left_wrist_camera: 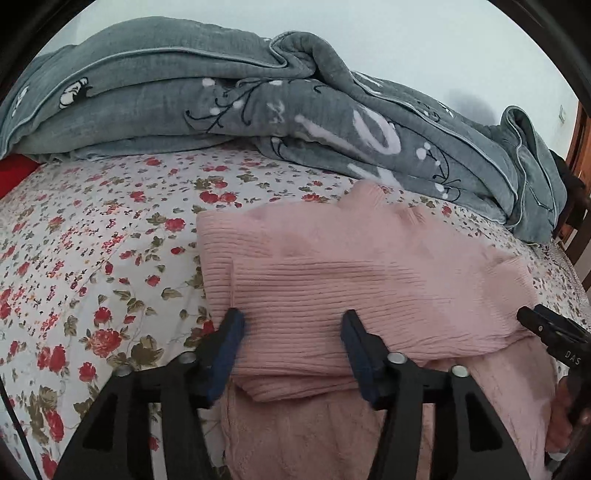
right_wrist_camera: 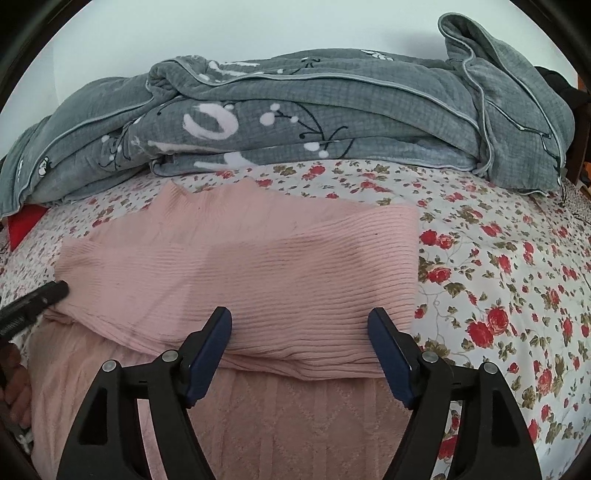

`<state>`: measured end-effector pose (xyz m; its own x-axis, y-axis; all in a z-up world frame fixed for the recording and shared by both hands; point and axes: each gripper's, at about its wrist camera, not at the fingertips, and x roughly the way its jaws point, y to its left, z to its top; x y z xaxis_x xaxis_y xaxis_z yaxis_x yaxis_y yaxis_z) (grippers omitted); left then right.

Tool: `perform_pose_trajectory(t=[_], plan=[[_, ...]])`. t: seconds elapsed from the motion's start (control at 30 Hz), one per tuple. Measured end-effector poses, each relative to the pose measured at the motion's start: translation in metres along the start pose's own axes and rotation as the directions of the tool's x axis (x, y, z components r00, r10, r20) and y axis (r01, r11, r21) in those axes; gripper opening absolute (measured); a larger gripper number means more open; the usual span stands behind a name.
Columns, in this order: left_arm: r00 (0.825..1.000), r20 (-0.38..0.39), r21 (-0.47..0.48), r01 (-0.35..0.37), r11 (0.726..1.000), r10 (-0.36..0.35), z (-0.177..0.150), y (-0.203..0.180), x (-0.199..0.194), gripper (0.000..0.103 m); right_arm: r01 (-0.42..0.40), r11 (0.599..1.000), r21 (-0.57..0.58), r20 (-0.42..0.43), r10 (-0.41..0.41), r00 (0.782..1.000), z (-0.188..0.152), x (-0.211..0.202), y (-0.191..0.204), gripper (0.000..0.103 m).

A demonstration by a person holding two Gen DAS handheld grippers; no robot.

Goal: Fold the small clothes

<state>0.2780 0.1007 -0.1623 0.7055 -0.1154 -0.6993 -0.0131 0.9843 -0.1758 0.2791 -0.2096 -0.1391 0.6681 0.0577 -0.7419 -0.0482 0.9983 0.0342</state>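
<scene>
Pink ribbed sweater [right_wrist_camera: 258, 273] lies folded on the floral bedsheet [right_wrist_camera: 517, 277], just in front of the grey quilt [right_wrist_camera: 314, 122]. Our left gripper [left_wrist_camera: 291, 332] and right gripper [right_wrist_camera: 299, 328] stand released at its near edge; we should smooth the fold evenly before folding again.

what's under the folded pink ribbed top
A second pink garment with a diamond knit pattern sticks out beneath the ribbed top, on the floral sheet. How far it extends underneath is hidden.

A home bedroom: a bed with a rose-print sheet [left_wrist_camera: 92, 258] spreads beyond the fingers, a rumpled grey blanket [right_wrist_camera: 295, 122] heaped farther off against a pale wall [right_wrist_camera: 258, 26].
</scene>
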Motion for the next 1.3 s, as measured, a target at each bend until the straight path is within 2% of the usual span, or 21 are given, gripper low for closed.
perform_pose_trajectory(t=[0.03,0.07,0.13,0.2,0.37,1.3], plan=[[1.000,-0.017,-0.005,0.002,1.000,-0.002,-0.001,0.001,0.003,0.075,-0.001,1.000,-0.001,-0.001,0.001,1.000,0.000,0.000,0.000,0.076],[0.999,-0.040,-0.016,0.004,1.000,-0.005,-0.002,0.004,0.006,0.078,-0.002,1.000,-0.001,-0.003,0.002,1.000,0.000,0.000,0.000,0.076],[0.997,-0.065,-0.065,0.043,0.997,-0.047,-0.004,0.014,0.010,0.079,-0.003,1.000,-0.002,-0.005,0.003,1.000,-0.001,0.001,0.001,0.077],[0.995,-0.058,-0.098,0.078,0.992,-0.084,-0.005,0.021,0.008,0.079,-0.004,1.000,-0.006,-0.010,0.004,1.000,-0.001,0.001,0.002,0.079],[0.997,-0.059,-0.072,0.052,0.996,-0.056,-0.007,0.015,0.007,0.080,-0.008,1.000,-0.016,-0.019,0.008,1.000,-0.002,0.002,0.003,0.081],[0.996,-0.064,-0.078,0.059,0.995,-0.064,-0.005,0.012,0.009,0.083,-0.015,1.000,-0.015,-0.018,0.015,1.000,-0.002,0.002,0.003,0.081]])
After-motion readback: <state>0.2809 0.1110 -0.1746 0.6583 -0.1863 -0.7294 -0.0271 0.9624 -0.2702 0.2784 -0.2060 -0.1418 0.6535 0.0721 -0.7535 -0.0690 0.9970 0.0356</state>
